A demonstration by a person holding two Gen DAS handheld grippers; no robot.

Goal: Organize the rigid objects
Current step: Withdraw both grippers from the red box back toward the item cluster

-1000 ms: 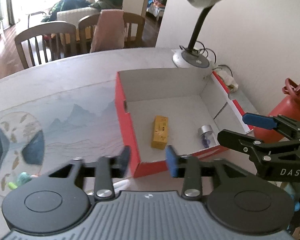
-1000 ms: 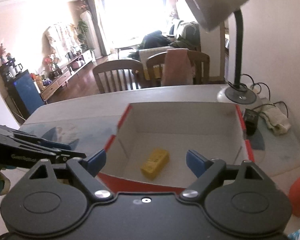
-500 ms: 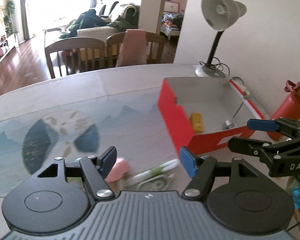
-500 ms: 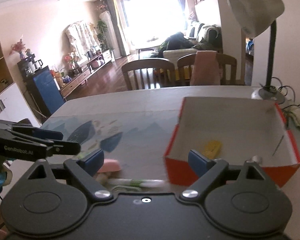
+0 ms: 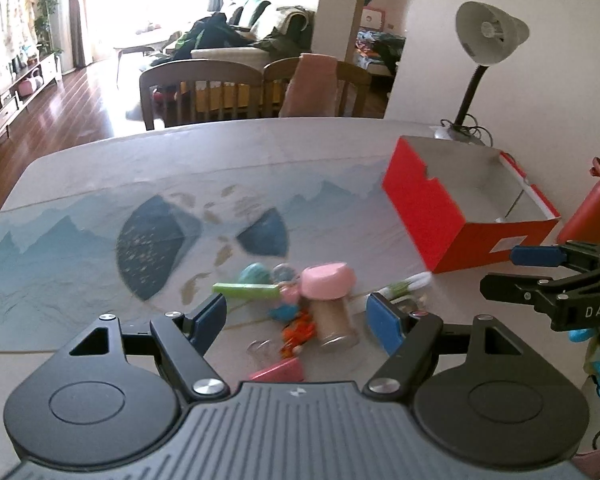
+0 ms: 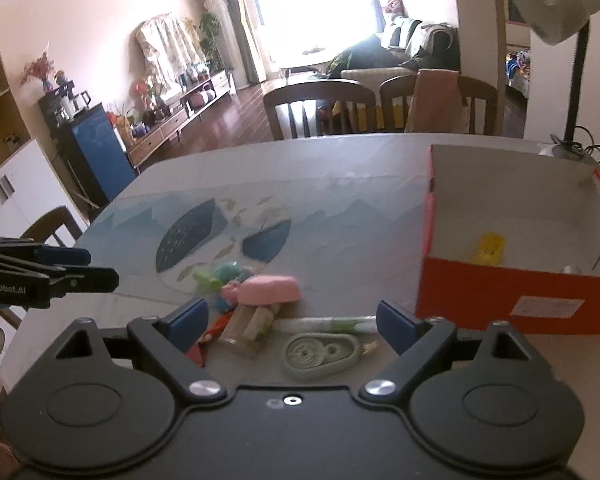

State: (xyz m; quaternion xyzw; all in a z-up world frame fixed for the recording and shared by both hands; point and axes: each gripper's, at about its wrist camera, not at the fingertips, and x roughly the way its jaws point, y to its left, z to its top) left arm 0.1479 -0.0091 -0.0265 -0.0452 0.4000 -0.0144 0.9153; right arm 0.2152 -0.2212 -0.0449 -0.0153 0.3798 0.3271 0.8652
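Grippers hang side by side above the near edge of the table (image 5: 100,168), both aimed forward and slightly down at a heap of small things. The left gripper (image 5: 296,318) has its blue pads spread wide with nothing between them, and the right gripper (image 6: 292,322) is spread just as wide and also empty.

A second ago both cameras looked straight down into the red box (image 6: 516,300); since then both grippers have swung left and pulled back, so the box now sits off to the right of each view. In the left view the jaws have widened from a narrow gap.

Inside the box lie a yellow block (image 6: 489,249) and a small silver cap (image 6: 568,269), well apart from the heap. A grey desk lamp (image 5: 488,40) stands behind the box.

The heap lies on the table between box and painted mat: a bottle with a pink cap (image 5: 332,304) tipped on its side, a white and green pen (image 6: 328,325) just beside it, a grey-green correction tape (image 6: 320,356), a green stick (image 5: 246,290), and blurred small toys I cannot tell apart.
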